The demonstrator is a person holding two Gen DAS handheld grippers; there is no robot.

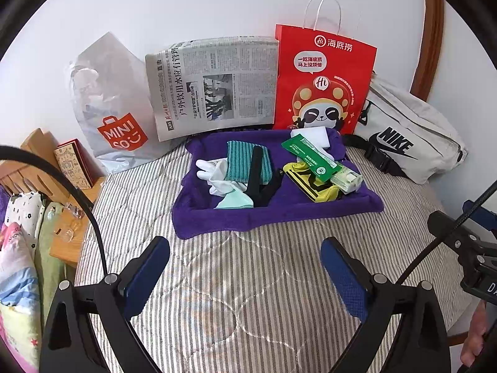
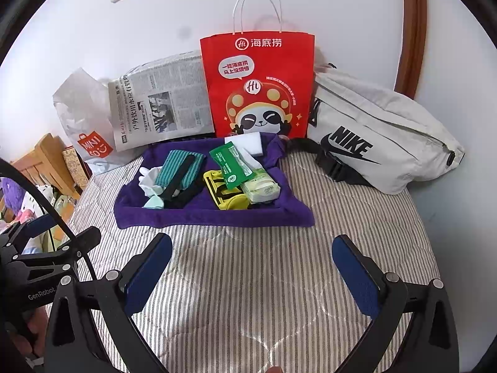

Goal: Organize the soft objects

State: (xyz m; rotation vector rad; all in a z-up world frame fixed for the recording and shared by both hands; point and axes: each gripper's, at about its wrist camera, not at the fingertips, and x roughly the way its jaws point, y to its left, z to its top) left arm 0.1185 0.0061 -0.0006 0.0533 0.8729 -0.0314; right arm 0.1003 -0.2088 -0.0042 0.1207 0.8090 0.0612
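Observation:
A purple towel-lined tray [image 1: 248, 217] [image 2: 198, 217] lies on the striped bed. In it are a white glove [image 1: 214, 171] [image 2: 149, 177], a teal striped cloth [image 1: 242, 158] [image 2: 177, 168], a black sock [image 1: 257, 180] [image 2: 183, 192], a pale green cloth [image 1: 234, 202], a yellow-black pouch [image 1: 313, 186] [image 2: 226, 195], a green wipes pack [image 1: 313, 158] [image 2: 233, 168], a tissue pack [image 1: 348, 181] [image 2: 261, 189] and a white sponge [image 1: 313, 135] [image 2: 251, 143]. My left gripper [image 1: 245, 267] is open and empty before the tray. My right gripper [image 2: 251, 267] is open and empty too.
Against the wall stand a Miniso plastic bag [image 1: 115, 115] [image 2: 84, 124], a newspaper [image 1: 214, 87] [image 2: 158, 102], a red paper bag [image 1: 323, 80] [image 2: 257, 87] and a white Nike waist bag [image 1: 410, 133] [image 2: 382, 133]. A wooden bedside stand [image 1: 62, 211] is left.

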